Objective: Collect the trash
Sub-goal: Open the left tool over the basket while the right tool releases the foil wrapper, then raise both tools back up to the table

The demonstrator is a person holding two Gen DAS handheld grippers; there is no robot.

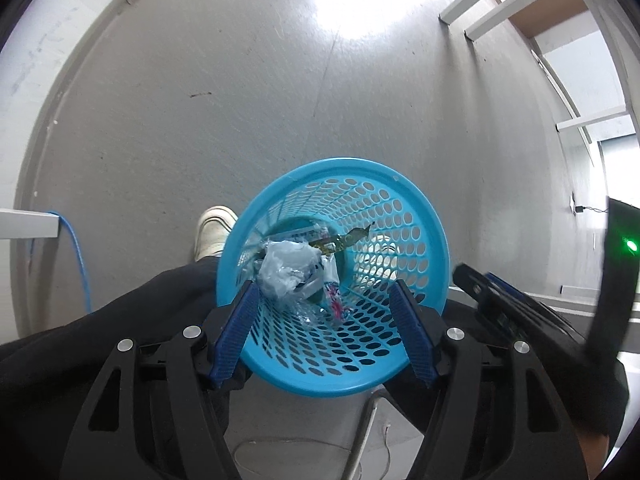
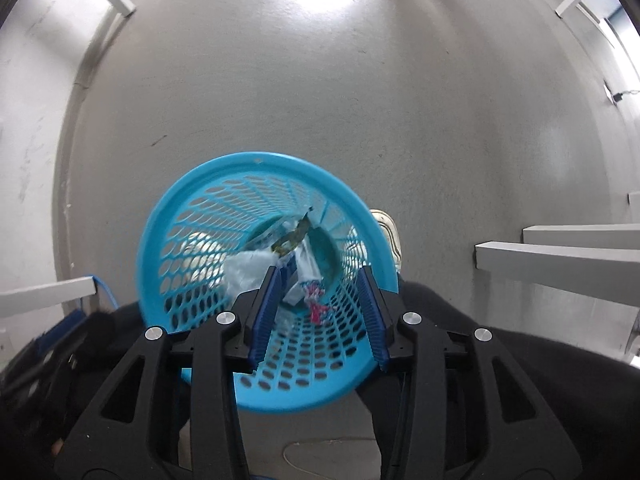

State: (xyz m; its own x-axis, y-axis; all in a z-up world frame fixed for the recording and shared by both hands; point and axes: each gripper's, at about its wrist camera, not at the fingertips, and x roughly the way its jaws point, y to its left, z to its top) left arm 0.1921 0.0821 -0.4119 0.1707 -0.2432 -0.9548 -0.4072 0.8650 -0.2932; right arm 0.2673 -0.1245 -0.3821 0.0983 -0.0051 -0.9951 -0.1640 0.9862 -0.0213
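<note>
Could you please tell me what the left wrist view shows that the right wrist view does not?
Only the left wrist view shows the right gripper's body with a green light at its right edge, plus a wooden shelf. Only the right wrist view shows two white beams at the right. Both show the blue basket holding a crumpled plastic bag, a white shoe and open jaws.

The basket in the lower middle of the frame is smooth, slightly glossy blue plastic, with walls full of holes. Inside it lies a crumpled bag of thin clear plastic film, shiny and wrinkled. The floor is grey, smooth and half-matt, with a bright glare at the top. The fingers carry ribbed blue pads on matt black plastic arms with shiny metal bolts. At lower left, the trousers are matt black cloth.
</note>
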